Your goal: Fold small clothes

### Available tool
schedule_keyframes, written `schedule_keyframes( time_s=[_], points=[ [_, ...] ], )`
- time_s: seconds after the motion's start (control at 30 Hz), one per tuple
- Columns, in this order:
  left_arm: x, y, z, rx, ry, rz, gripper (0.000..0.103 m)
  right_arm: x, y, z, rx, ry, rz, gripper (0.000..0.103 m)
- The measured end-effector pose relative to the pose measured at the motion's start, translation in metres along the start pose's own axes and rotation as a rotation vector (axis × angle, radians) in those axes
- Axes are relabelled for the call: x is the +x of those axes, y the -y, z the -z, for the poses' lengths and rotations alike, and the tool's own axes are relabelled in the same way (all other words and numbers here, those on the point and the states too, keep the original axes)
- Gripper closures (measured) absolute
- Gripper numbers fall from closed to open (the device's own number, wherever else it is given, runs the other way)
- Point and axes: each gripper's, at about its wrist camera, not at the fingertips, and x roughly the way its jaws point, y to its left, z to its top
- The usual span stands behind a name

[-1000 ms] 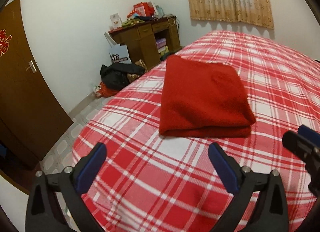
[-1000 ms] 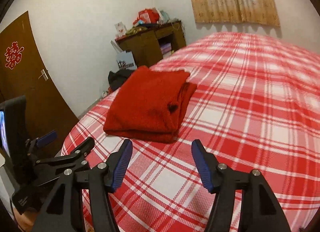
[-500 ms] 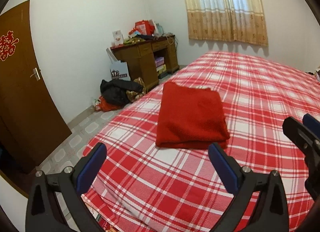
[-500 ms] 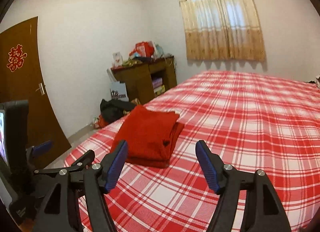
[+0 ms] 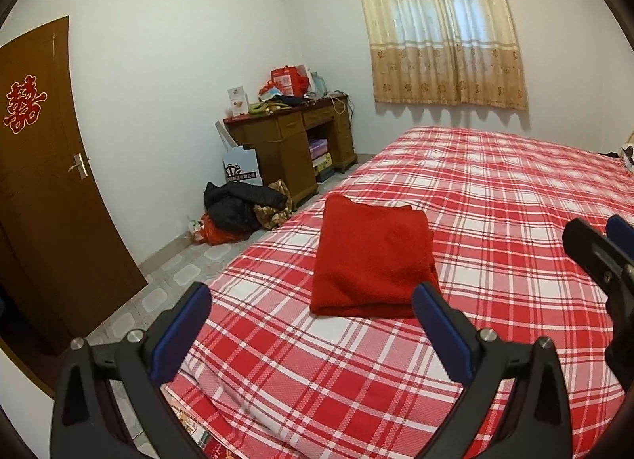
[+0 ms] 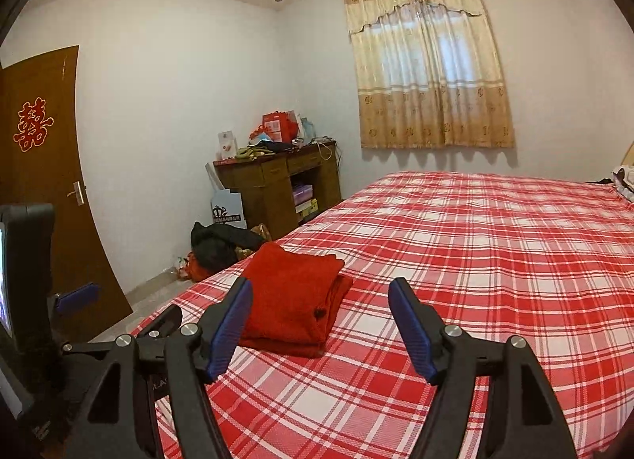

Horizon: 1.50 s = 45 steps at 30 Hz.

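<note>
White walls and a curtained window (image 6: 430,70) close in a bedroom where a bed (image 5: 495,197) in a red-and-white plaid sheet fills most of both views. Compared with a second ago both cameras have pulled back and risen, so more floor, door and ceiling show and the folded red garment (image 5: 372,257) looks smaller; it lies in a neat flat stack near the bed's foot corner, unmoved. On the brown door (image 6: 43,181) a red double-happiness paper character is readable; a white bag beside the wooden desk (image 5: 293,146) carries dark printing too small to read. Dark clothes heaped on the floor (image 5: 241,209) are hard to make out, and things at the bed's far right edge are cut off. The left gripper (image 5: 313,324) hangs with jaws spread wide and nothing between them, short of the garment. The right gripper (image 6: 321,324) is likewise wide apart and empty, the garment just beyond its left finger.
</note>
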Motion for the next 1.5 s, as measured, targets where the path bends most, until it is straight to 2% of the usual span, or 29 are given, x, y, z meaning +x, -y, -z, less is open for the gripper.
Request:
schedule_keyframes(
  time_s=[0.8, 1.0, 1.13, 1.5],
  points=[
    [-0.015, -0.009, -0.005, -0.035, 0.030, 0.002, 0.000, -0.010, -0.004, -0.005, -0.004, 0.039, 0.016, 0.030],
    [-0.015, -0.008, -0.007, -0.030, 0.027, -0.015, 0.000, -0.018, -0.007, -0.006, -0.012, 0.072, 0.028, 0.029],
    [-0.015, -0.008, -0.007, -0.027, 0.030, -0.021, 0.000, -0.024, -0.011, -0.004, -0.029, 0.083, 0.034, 0.023],
    [-0.020, -0.009, -0.009, -0.030, 0.050, -0.013, 0.000, -0.022, -0.005, -0.007, -0.006, 0.075, 0.044, 0.023]
  ],
)
